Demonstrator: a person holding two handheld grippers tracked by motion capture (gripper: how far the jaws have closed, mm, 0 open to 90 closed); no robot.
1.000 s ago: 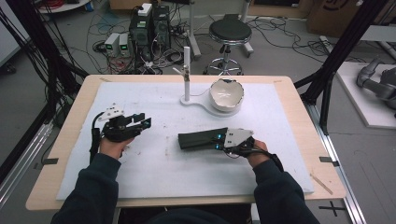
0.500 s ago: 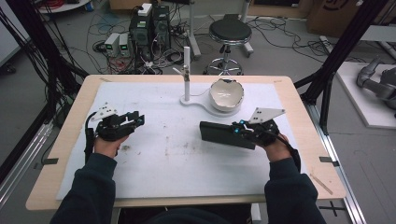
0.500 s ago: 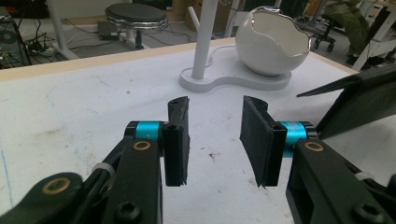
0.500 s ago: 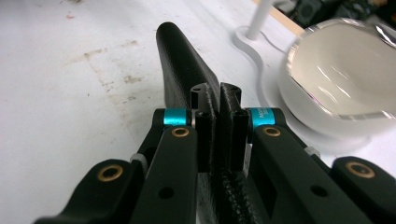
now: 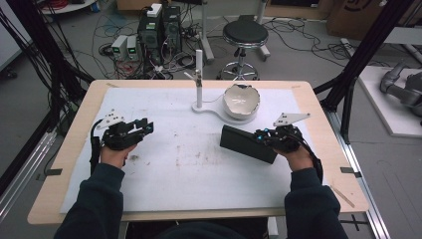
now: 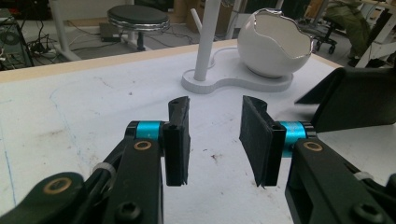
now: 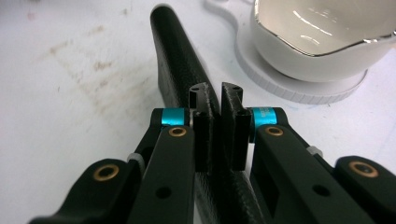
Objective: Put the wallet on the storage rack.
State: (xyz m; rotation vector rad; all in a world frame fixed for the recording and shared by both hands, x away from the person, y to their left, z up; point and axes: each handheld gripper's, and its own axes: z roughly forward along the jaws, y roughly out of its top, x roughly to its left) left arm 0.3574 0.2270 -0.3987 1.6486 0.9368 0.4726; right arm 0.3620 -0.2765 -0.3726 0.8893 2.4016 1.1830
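Right gripper (image 7: 215, 95) jaws are being held clamped on the thin edge of a black textured case (image 5: 248, 143), pinched at its near right end; the pads (image 7: 201, 100) are seen pressed to both faces in the right gripper view. Left gripper (image 6: 215, 135) jaws are being held partly apart with nothing between them, after closing a little within the last second.

Compared with a second ago, the case is being carried rightward and slightly up, away from the table centre toward the right side; the left gripper is being kept where it was.

In the high view, the case's long axis is being held running from upper left to lower right, free end pointing left toward the table middle, gripped end at the right gripper (image 5: 268, 135). It is being held just in front of the white eggshell-shaped bowl (image 5: 241, 101) on its white stand (image 5: 200, 94).

The texture of the case and the clamp are being shown by the right gripper view; in the left gripper view the case (image 6: 359, 100) is seen side-on, lifted off the white table cover (image 5: 174, 169). The left gripper (image 5: 143, 127) is seen well apart from it in the high view.
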